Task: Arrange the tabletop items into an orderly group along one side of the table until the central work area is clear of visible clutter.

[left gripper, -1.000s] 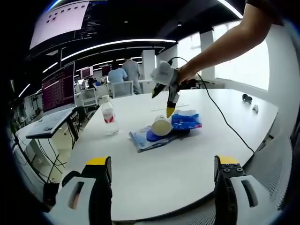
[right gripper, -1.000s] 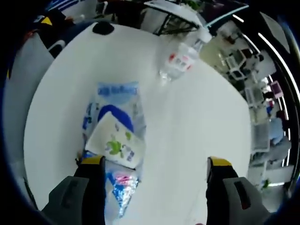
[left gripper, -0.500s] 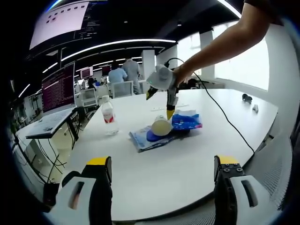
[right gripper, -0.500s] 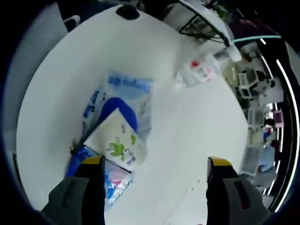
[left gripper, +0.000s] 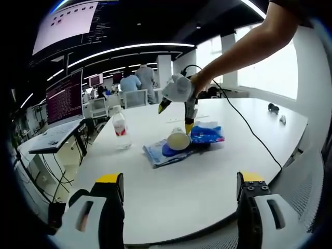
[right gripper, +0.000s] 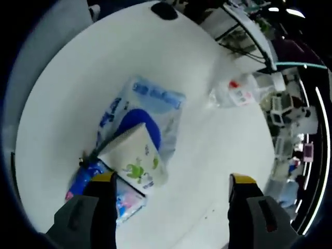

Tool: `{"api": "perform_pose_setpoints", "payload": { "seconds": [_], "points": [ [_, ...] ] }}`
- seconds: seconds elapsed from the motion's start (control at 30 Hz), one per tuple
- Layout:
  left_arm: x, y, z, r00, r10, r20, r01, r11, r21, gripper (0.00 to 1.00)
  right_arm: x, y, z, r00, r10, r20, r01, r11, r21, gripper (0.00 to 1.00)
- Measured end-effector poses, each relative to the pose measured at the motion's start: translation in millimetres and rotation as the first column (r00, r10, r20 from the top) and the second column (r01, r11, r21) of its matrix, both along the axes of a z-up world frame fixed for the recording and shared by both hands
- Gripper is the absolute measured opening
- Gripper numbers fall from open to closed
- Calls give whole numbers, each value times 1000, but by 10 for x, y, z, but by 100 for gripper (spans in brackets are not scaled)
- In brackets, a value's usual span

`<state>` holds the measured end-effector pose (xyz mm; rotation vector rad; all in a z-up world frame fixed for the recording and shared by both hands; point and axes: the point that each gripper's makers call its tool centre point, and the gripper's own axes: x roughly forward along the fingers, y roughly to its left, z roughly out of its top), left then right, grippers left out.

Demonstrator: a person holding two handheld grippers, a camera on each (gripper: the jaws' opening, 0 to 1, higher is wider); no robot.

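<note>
A white paper cup [left gripper: 178, 140] lies on its side on a pale blue plastic bag [left gripper: 157, 153] in the middle of the white table [left gripper: 197, 181]. A darker blue snack packet [left gripper: 206, 133] rests against its right side. My right gripper [left gripper: 175, 117], held by a person's hand, hovers open just above the cup. In the right gripper view the cup [right gripper: 136, 161], the bag [right gripper: 150, 106] and the packet [right gripper: 83, 179] lie below my open right gripper [right gripper: 173, 179]. A clear water bottle [left gripper: 120, 127] [right gripper: 236, 93] stands apart on the left. My left gripper [left gripper: 180, 179] is open and empty near the table's front edge.
A black cable [left gripper: 249, 132] runs from the right gripper across the table to its right edge. Two small dark items [left gripper: 273, 108] sit at the far right. A dark oval object [right gripper: 163, 9] is near the table edge. Desks with monitors [left gripper: 65, 96] stand to the left.
The right gripper has drifted a little to the left above the cup and its view has rolled. The cup, bag, packet and bottle stay put. The left gripper has not moved.
</note>
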<state>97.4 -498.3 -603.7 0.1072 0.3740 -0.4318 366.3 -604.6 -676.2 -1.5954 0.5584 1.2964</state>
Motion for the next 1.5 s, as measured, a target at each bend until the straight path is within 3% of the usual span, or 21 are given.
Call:
{"api": "perform_pose_setpoints", "payload": {
  "seconds": [0.47,1.03,1.5],
  "points": [
    [1,2,-4,1000,1,0,-1,1000,-2,89,-168,61,-126,986,165,1,-165,983,-87,81],
    [5,11,-9,1000,2,3,-2,1000,-2,89,-260,155,-198,971,238,-29,-240,963,-120,66],
    [2,13,-18,1000,2,1,-2,1000,1,88,-363,253,-306,946,322,-49,-325,931,-164,55]
  ]
}}
